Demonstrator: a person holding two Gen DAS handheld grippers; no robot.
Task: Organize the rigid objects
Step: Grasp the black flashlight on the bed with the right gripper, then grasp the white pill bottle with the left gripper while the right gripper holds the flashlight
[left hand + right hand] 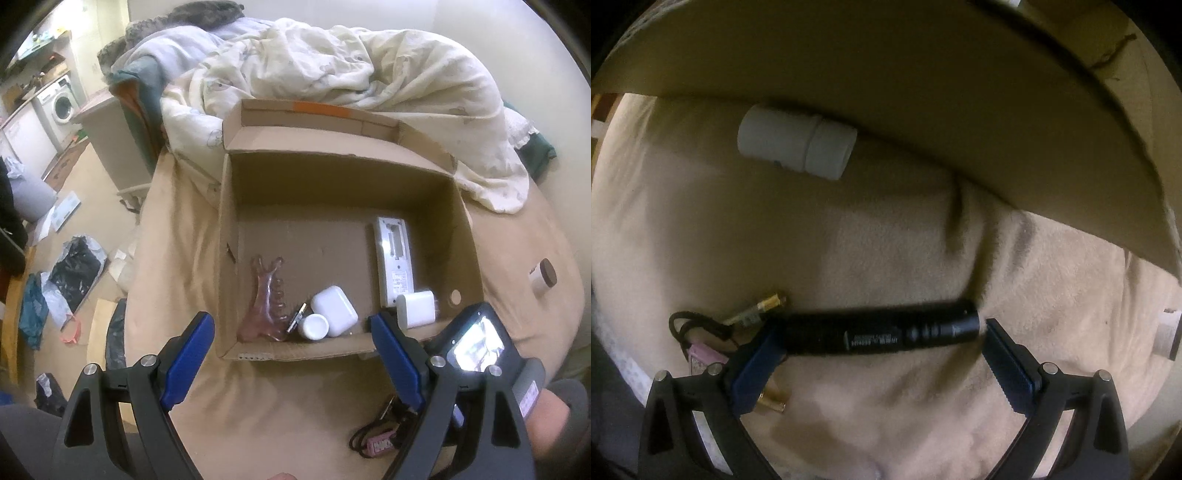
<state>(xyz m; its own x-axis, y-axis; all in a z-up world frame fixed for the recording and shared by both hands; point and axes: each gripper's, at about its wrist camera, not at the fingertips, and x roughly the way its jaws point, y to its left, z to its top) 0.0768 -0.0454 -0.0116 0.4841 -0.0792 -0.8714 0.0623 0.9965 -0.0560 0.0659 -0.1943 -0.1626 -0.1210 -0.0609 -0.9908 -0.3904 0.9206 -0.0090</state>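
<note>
Right gripper (882, 354), jaws apart, points down over the black flashlight (879, 334). Its long axis spans the gap between the pads, not across them, so a wrist roll seems needed.

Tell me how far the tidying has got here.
Done: a hair clip, earbud case and remote lie in the box. In hand: the open right gripper straddles a black flashlight on the blanket. Left: that, a white tube and a cable.

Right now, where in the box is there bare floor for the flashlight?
Free: the cardboard box floor's far half, and the middle strip between hair claw and remote. Crowded: the near wall, with small jar, earbud case and white charger.
</note>
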